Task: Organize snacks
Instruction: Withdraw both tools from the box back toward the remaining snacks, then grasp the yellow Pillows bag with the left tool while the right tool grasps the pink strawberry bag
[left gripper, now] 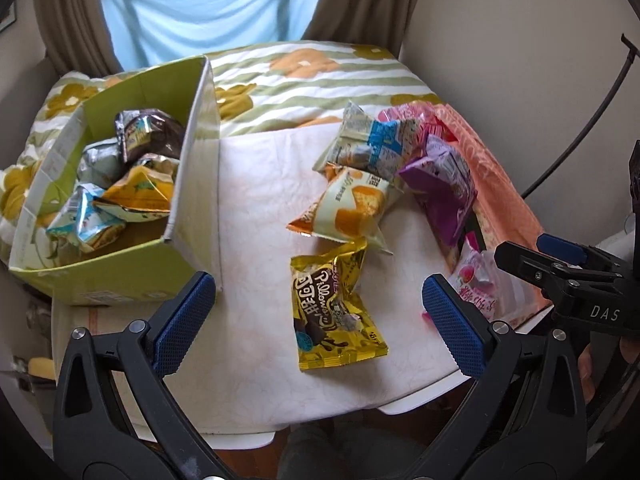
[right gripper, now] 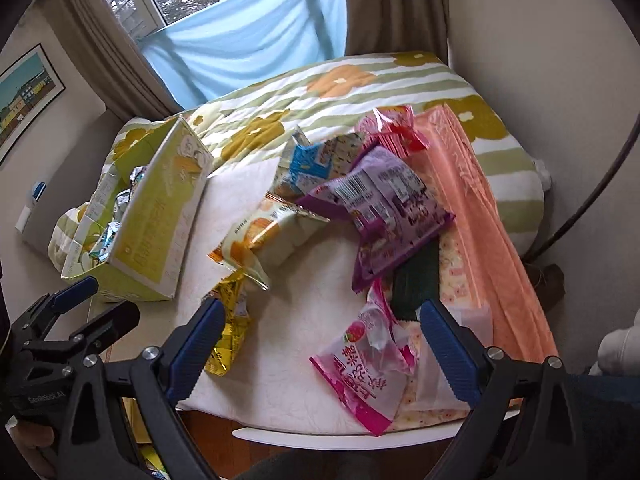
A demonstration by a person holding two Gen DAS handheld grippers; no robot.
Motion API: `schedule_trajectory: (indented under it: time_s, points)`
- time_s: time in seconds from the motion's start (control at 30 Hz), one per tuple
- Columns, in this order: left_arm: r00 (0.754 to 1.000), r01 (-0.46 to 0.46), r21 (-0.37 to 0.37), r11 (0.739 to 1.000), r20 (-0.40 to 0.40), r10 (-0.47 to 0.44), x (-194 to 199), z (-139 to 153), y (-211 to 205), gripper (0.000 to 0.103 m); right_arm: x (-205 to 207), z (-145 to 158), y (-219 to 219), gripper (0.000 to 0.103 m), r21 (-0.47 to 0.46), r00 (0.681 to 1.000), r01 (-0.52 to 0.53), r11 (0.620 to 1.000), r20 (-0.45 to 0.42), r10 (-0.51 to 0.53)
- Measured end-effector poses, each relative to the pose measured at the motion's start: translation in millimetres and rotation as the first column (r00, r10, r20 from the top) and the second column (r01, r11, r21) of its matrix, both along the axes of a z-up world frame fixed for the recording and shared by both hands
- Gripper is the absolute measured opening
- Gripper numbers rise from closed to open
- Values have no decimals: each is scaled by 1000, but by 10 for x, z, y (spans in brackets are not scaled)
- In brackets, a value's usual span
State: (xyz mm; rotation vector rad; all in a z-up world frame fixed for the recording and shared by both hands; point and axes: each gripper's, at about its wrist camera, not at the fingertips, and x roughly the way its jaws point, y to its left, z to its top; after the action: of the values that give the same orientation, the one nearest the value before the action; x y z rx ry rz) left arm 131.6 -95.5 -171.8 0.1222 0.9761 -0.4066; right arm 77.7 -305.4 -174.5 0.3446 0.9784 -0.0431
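A yellow "Pillow" packet (left gripper: 336, 312) lies flat on the white table (left gripper: 256, 208), right between the fingers of my open left gripper (left gripper: 319, 292), which hovers just above it. Beyond it sit an orange-and-white packet (left gripper: 348, 208), a blue-and-white packet (left gripper: 372, 140) and a purple packet (left gripper: 440, 184). A green box (left gripper: 192, 184) on the left holds several packets. My right gripper (right gripper: 321, 310) is open above a pink packet (right gripper: 368, 360) at the table's near right. The purple packet (right gripper: 388, 208) and yellow packet (right gripper: 230, 328) also show in the right wrist view.
A salmon-pink box (right gripper: 472, 200) lies along the table's right side, with a pink-red packet (right gripper: 396, 124) at its far end. Behind the table is a flower-patterned quilt (left gripper: 304, 76), then curtains and a window. The table's front edge (right gripper: 340, 438) is close to both grippers.
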Motion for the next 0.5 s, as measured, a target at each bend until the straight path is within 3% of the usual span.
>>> schedule_trajectory:
  time_s: [0.27,0.5]
  points:
    - [994,91,-1,996,-65,-90,169,-532,-84,102,-183,-480,-39,97,42,983,182,982,-39,-181]
    - [981,152,-6,988,-121,-152,283,-833,-84,102,-238,-661,60,97,57,968,246,968,-69,-242]
